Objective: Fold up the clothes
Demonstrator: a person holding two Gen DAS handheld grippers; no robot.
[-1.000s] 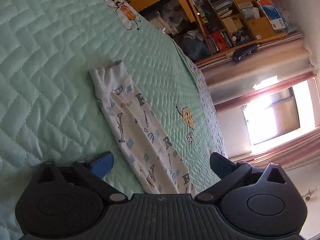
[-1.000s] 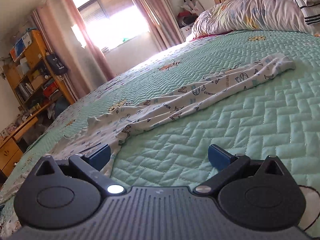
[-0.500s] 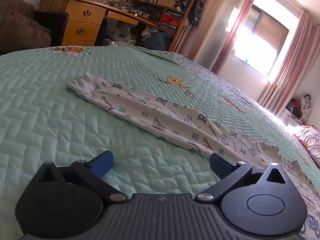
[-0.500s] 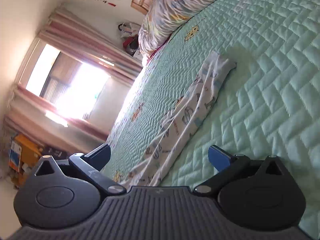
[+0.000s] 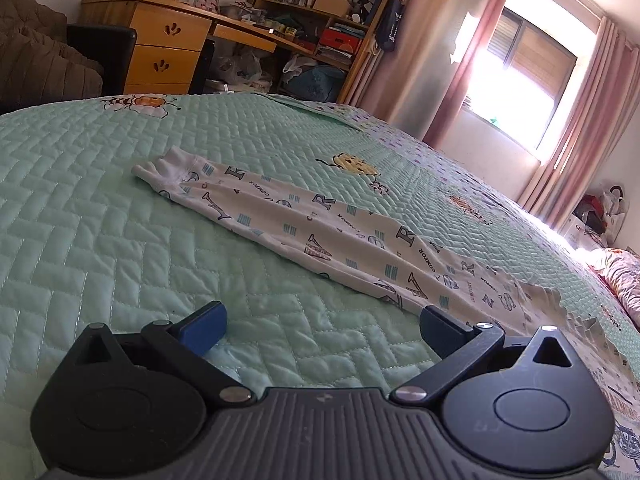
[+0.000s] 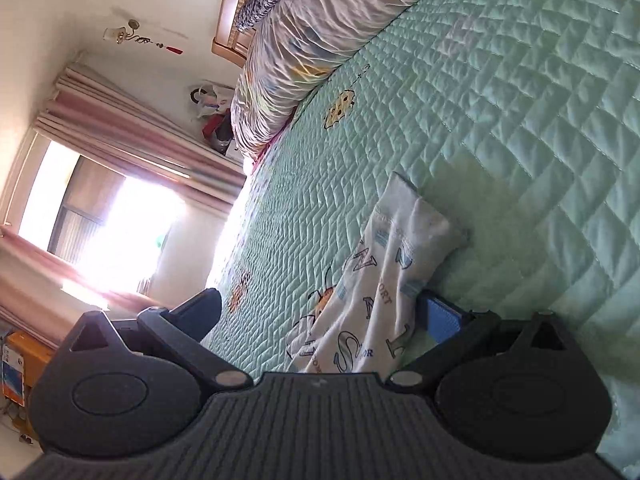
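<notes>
A white garment printed with letters [image 5: 344, 236] lies stretched flat on the green quilted bedspread [image 5: 80, 220], its cuff end at the far left. My left gripper [image 5: 322, 322] hovers open just short of the garment's near edge, nothing between its fingers. In the right wrist view the camera is rolled sideways. The garment's other cuffed end [image 6: 384, 280] lies between the spread fingers of my open right gripper [image 6: 326, 312], close to the blue right pad [image 6: 440, 318]. The jaws are wide apart, not closed on the cloth.
A wooden desk with drawers [image 5: 168, 52] and bookshelves [image 5: 328, 8] stand beyond the bed's far edge, with a bright curtained window [image 5: 516, 80] to the right. Pillows and a folded quilt [image 6: 320, 40] are piled against the headboard [image 6: 228, 16].
The left view has levelled out from a sideways roll and faces the garment's length. The right gripper rolled sideways and closed in on the far cuff end. Both stayed open.
</notes>
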